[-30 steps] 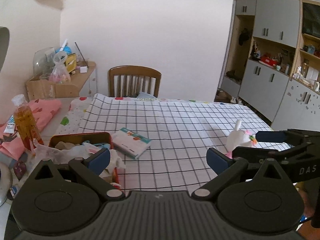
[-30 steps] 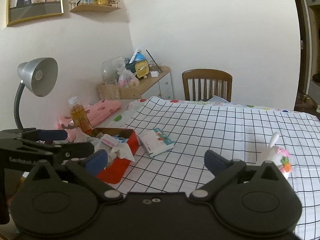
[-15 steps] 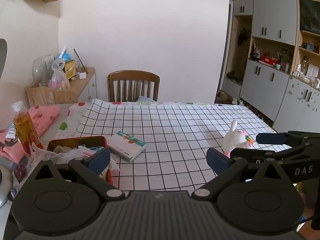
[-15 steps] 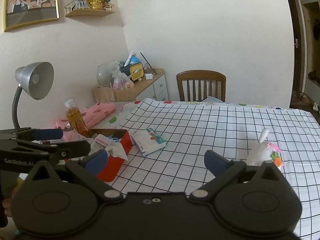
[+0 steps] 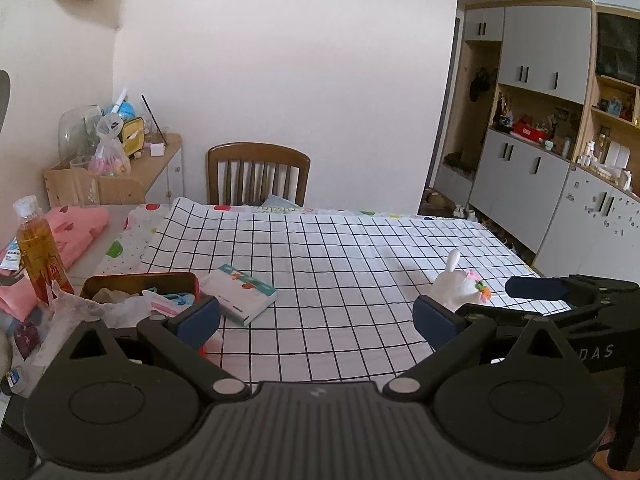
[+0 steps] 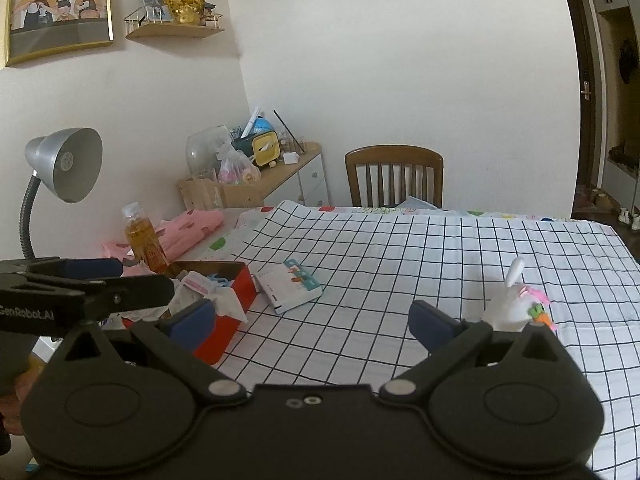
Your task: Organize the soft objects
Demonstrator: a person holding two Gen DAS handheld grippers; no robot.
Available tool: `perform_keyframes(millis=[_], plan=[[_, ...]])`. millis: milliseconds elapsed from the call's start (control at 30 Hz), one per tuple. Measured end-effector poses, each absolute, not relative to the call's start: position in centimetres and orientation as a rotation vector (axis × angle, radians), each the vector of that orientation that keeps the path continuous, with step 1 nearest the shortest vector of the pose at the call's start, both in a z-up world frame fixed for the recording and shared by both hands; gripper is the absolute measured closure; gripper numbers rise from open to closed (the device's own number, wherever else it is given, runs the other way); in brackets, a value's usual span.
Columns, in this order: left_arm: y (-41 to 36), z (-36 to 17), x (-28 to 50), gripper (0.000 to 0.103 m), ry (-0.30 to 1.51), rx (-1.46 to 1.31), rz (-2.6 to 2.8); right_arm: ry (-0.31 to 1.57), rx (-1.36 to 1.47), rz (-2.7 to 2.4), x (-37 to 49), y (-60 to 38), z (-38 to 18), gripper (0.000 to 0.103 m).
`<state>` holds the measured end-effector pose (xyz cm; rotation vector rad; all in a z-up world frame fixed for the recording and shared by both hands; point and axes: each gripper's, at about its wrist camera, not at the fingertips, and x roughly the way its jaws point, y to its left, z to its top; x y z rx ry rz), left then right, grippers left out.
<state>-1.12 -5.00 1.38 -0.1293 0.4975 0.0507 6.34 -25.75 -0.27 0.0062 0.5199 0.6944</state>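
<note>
Left wrist view: my left gripper [image 5: 316,318] stands wide apart and empty, held back above the near table edge. Over the last second the view has pulled back and risen; the checked cloth [image 5: 340,264] now shows more fully. The white plush rabbit [image 5: 456,286] sits on the cloth to the right, beside the right gripper [image 5: 532,288]. The red box [image 5: 140,280] of soft items lies left, with a tissue pack [image 5: 240,294] just beside it.

Right wrist view: the right gripper [image 6: 312,322] is likewise wide and empty. The rabbit [image 6: 514,304] sits untouched, well apart from the box [image 6: 232,296]. I judge the retreat a fresh approach; sorting remains to do.
</note>
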Motion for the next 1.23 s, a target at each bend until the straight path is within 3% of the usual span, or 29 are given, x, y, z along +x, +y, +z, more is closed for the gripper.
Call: perform_keyframes(millis=[1233], plan=[[-5.60,1.19,-0.81,0.000,0.487,-0.110,0.050,0.526,0.013,0.663,6.71,-26.04,-0.58,0.000]])
